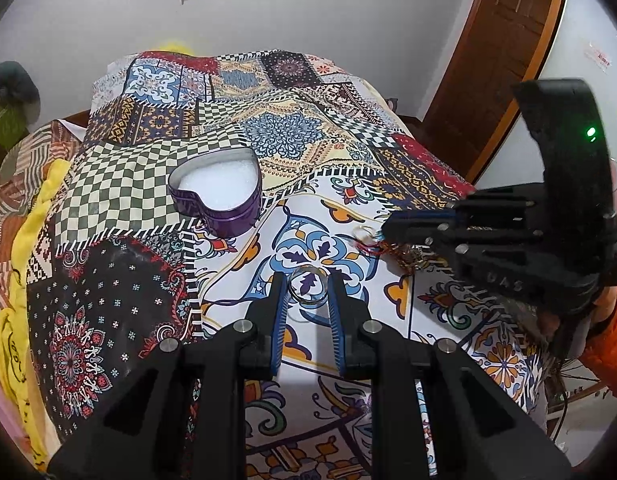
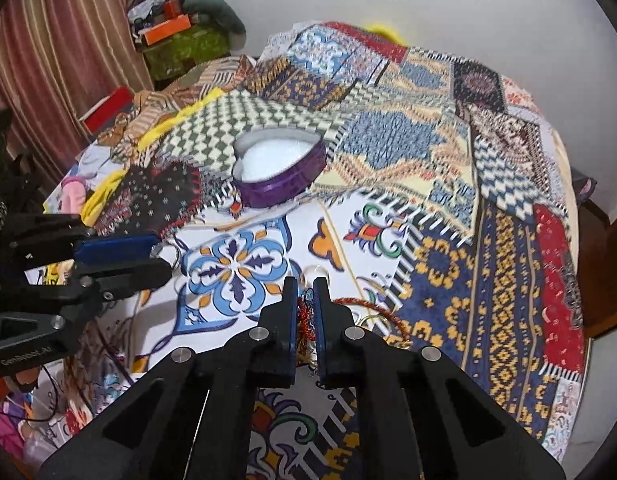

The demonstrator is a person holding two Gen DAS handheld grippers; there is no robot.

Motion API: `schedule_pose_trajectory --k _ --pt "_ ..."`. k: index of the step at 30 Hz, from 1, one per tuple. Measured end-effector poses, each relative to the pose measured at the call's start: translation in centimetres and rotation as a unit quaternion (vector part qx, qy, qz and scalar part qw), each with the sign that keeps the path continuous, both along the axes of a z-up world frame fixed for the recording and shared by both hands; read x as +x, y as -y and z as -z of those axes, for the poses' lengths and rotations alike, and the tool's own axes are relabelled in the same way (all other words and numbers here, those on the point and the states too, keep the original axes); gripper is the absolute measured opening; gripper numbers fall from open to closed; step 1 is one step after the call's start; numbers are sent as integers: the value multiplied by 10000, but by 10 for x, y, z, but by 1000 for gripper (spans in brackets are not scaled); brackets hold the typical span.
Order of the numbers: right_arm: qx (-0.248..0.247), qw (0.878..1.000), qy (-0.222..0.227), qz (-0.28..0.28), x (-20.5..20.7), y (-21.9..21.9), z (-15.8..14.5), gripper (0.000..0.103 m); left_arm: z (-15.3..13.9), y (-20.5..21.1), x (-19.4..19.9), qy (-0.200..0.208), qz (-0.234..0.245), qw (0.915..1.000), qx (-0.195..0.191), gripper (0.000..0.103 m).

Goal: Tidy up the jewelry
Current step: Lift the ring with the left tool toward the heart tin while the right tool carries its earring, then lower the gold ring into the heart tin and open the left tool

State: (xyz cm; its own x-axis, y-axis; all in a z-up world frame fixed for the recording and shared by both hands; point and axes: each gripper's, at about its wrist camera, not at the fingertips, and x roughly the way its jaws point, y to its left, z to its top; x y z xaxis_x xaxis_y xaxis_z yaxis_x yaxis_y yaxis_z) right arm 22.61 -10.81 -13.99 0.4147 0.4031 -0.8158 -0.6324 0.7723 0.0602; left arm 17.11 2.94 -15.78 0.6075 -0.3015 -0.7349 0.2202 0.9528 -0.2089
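Silver ring (image 1: 308, 289) between left gripper (image 1: 307, 289) fingers, near purple heart tin (image 1: 224, 204).

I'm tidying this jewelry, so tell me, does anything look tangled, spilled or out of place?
Yes. Beside the right gripper, a red cord and chains lie in a tangled heap on the cloth. A ring sits loose between the left gripper fingers. The heart tin holds no jewelry.

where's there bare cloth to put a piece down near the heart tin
Free: the blue flower print between the purple heart tin and both grippers, and the checkered patch left of the tin. The tin's white foam is bare too. Crowded: the jewelry tangle under the right gripper, and the ring between the left gripper's jaws.
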Motion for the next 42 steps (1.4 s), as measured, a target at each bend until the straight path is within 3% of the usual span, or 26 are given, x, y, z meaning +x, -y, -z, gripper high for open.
schedule_pose_trajectory --k 9,21,32,42 --pt "277 9987 430 -20 -7 1 -44 7 -15 -2 -8 164 -82 9998 15 19" --pt "382 9954 874 -53 -2 -13 -73 7 -42 -19 4 492 -377 9980 97 19" --pt "542 9928 1065 -125 24 -35 -84 7 -45 -43 36 593 -651 9958 233 19" --pt "564 9943 872 -232 56 -61 -68 7 -26 -54 80 388 -730 9964 210 19"
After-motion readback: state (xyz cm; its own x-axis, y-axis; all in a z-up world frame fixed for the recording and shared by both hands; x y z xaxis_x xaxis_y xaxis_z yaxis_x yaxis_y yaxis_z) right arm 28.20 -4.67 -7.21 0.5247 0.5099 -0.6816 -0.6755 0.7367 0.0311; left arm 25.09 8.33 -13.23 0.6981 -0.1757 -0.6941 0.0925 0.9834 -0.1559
